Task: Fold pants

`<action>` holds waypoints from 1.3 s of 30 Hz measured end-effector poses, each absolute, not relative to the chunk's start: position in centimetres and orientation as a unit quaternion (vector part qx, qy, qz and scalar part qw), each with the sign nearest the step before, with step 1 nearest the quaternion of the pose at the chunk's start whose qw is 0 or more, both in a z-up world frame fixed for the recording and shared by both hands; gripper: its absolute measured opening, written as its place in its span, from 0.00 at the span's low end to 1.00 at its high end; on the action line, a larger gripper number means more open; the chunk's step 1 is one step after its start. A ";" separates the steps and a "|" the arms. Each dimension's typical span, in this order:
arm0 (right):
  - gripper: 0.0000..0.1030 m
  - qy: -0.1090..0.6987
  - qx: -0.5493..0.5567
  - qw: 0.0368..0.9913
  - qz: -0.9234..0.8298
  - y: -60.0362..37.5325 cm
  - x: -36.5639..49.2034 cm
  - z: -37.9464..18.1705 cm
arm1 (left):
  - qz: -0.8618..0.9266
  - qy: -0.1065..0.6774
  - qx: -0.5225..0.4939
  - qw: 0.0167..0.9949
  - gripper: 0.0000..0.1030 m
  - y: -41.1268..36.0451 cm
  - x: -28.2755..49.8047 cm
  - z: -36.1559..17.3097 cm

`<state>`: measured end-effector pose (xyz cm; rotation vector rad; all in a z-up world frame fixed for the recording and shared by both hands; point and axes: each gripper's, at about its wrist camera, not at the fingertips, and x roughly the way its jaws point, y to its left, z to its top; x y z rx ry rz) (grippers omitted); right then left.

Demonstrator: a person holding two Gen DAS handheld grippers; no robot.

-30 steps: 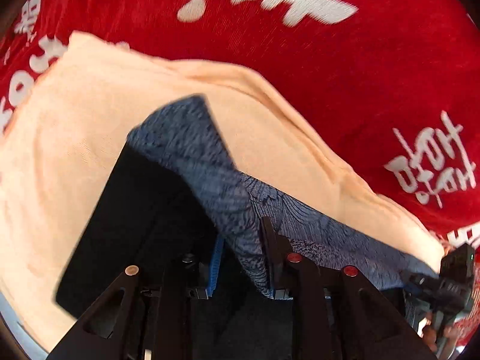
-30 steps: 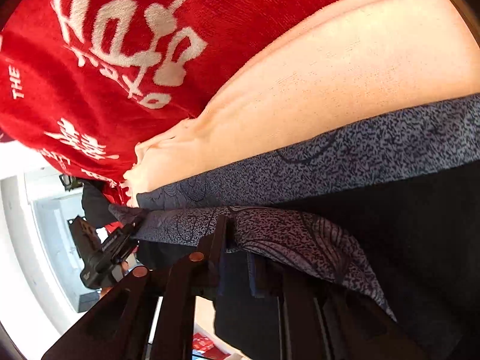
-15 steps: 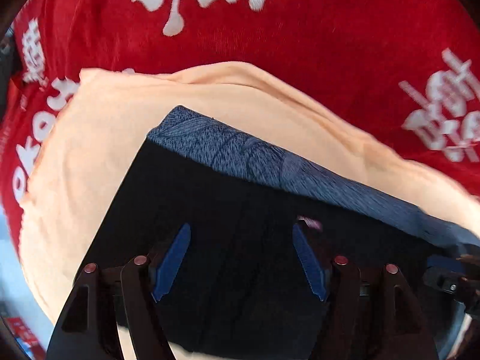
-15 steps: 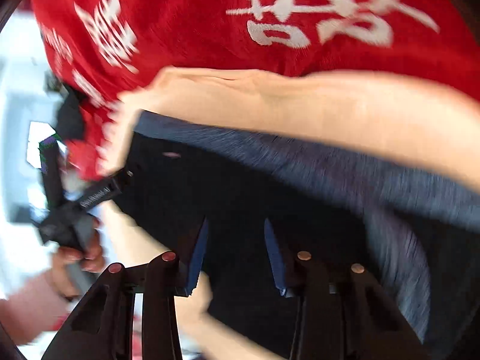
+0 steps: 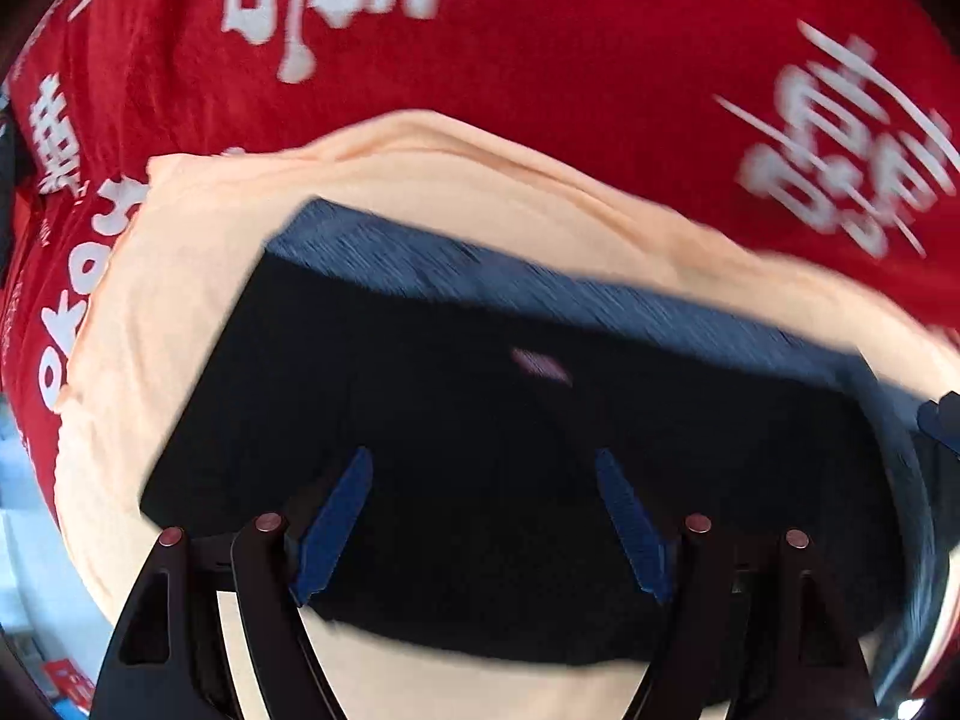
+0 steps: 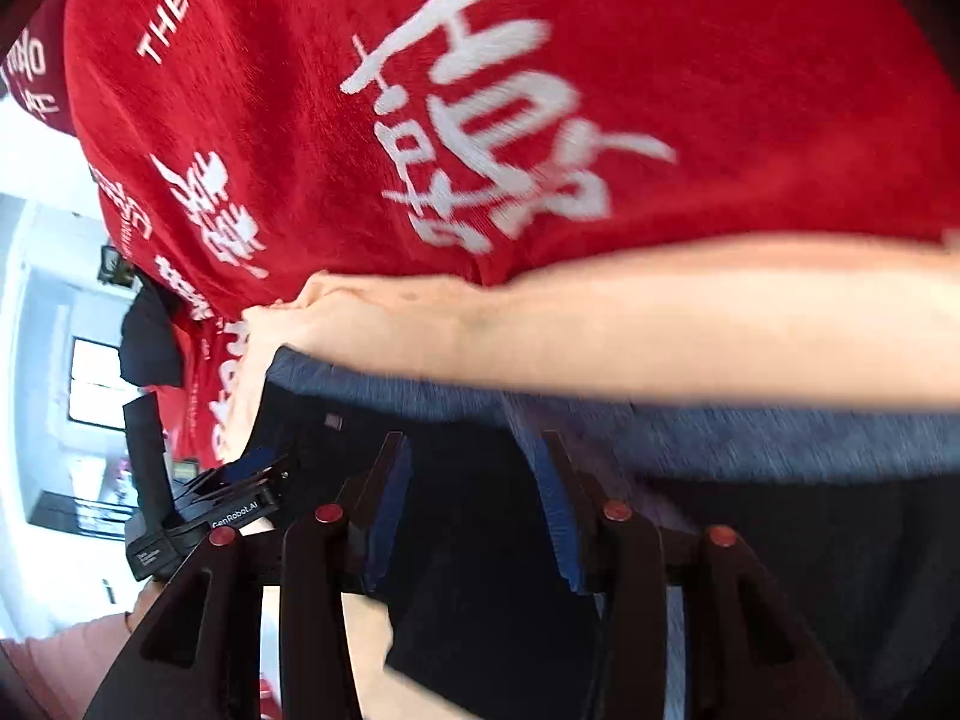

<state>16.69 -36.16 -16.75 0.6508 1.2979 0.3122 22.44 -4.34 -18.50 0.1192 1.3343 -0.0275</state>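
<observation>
The black pants (image 5: 480, 396) lie folded flat, their blue-grey patterned waistband (image 5: 540, 288) along the far edge. My left gripper (image 5: 480, 453) hangs over the black fabric with its jaws opening; the blue pads (image 5: 336, 522) press on nothing. In the right wrist view the same pants (image 6: 480, 600) and waistband (image 6: 720, 432) lie under my right gripper (image 6: 474, 438). Its jaws are opening too and grip nothing. The left gripper (image 6: 204, 498) shows at the pants' left corner. The right gripper (image 5: 939, 420) is only a dark tip at the frame's edge.
The pants rest on a peach cloth (image 5: 180, 300), which lies on a red cloth with white lettering (image 5: 540, 90) that fills the far side. Beyond the red cloth's left edge is a bright room with a window (image 6: 96, 384). A hand (image 6: 144, 600) holds the left gripper.
Both grippers were shut on the patterned waistband a second ago. They have let go and drawn back from it, and the pants now lie flat under open jaws.
</observation>
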 end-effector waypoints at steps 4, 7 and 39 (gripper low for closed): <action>0.48 0.600 0.315 0.727 0.115 -38.8 10.6 -15.5 | -0.061 0.630 0.079 0.770 0.76 -7.9 18.5 -18.0; 0.51 0.602 0.325 0.725 0.081 -40.7 6.4 -14.8 | -0.100 0.639 0.088 0.757 0.76 -10.7 15.7 -17.9; 0.51 0.564 0.469 0.673 -0.093 -48.9 -26.8 -19.7 | -0.340 0.670 0.072 0.656 0.76 -30.8 0.2 -21.4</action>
